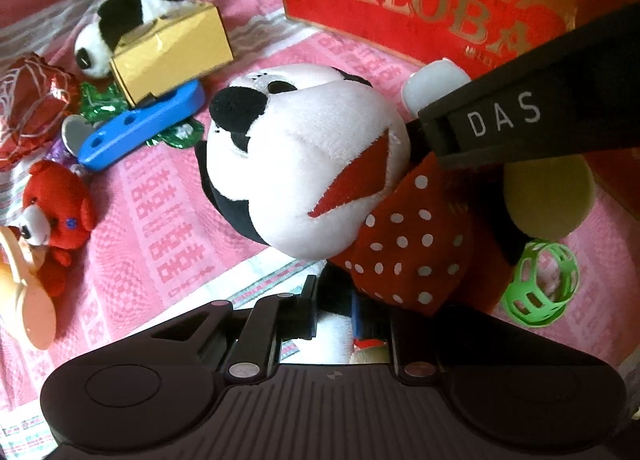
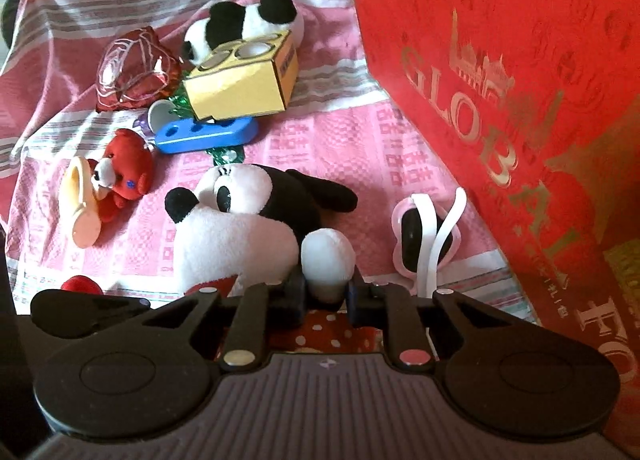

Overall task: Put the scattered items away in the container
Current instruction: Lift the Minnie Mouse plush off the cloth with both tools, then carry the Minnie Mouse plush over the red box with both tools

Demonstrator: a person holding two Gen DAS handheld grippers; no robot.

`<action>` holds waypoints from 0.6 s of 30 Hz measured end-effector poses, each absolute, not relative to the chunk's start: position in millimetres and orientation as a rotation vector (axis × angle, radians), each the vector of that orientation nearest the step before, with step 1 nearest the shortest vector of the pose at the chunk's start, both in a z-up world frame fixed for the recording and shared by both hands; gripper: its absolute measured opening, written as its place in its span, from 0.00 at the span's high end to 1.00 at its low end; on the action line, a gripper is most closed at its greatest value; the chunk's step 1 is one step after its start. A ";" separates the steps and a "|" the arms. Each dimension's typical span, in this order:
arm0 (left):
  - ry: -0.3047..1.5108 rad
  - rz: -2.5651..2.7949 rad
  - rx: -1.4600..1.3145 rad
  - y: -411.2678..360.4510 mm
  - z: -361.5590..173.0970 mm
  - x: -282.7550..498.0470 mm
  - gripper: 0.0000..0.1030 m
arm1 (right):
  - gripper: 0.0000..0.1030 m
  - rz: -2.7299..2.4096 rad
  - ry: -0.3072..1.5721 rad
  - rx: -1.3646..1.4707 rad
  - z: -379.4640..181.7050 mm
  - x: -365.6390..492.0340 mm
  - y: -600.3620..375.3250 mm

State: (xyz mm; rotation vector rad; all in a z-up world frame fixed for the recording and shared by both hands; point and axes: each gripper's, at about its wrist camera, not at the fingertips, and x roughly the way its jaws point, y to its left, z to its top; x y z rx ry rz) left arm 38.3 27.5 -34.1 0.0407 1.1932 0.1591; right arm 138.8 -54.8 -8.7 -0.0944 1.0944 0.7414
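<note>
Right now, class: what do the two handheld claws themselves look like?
Each claw body is matte black plastic with a ribbed grey centre panel, round side discs, silver pivot screws and angular black linkage arms. The right claw has blue-edged fingers. Seen from the left camera, its black finger carries white letters "DAS".

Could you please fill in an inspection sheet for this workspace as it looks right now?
Surface: pink patterned cloth, wrinkled.
Job's things: mouse plush lying beside the red box; panda plush, yellow carton, blue holder, red teddy, green lattice ball scattered.
Clutter: foil wrappers.
Grippers: left gripper shut on the plush's body; right gripper shut on its white hand.
Cables: nothing seen.
Surroundings: mostly out of view.
</note>
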 end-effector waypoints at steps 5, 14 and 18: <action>1.142 0.183 0.061 21.5 -14.7 35.8 0.88 | 0.80 0.756 1.059 -0.082 9.1 137.6 -54.8; 1.048 0.222 0.081 26.0 23.3 23.8 0.88 | 0.80 0.791 0.967 -0.077 47.2 129.6 -52.3; 0.979 0.237 0.107 24.7 49.0 18.7 0.88 | 0.80 0.811 0.893 -0.082 72.6 124.5 -51.1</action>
